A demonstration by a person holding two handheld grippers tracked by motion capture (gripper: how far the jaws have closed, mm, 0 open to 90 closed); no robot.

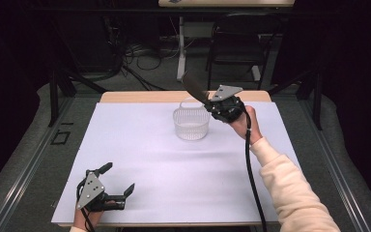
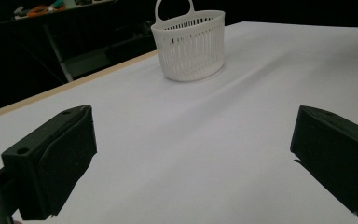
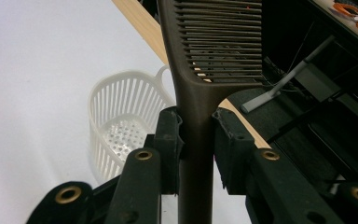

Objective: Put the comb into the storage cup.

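White sheeting covers the table (image 1: 140,193), with the white slotted basket (image 1: 192,123) as landmark. Your right gripper (image 3: 197,135), just beside and above its rim, clamps a dark slotted spatula (image 3: 216,42) by the handle; a tilted descent could tip the basket. Your left gripper (image 1: 117,180), well nearer you, stands wide and empty.

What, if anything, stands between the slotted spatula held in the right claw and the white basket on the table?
Nothing visible does. The right claw grips the dark slotted spatula by its handle just beside the white basket, which looks empty, with open air between them.
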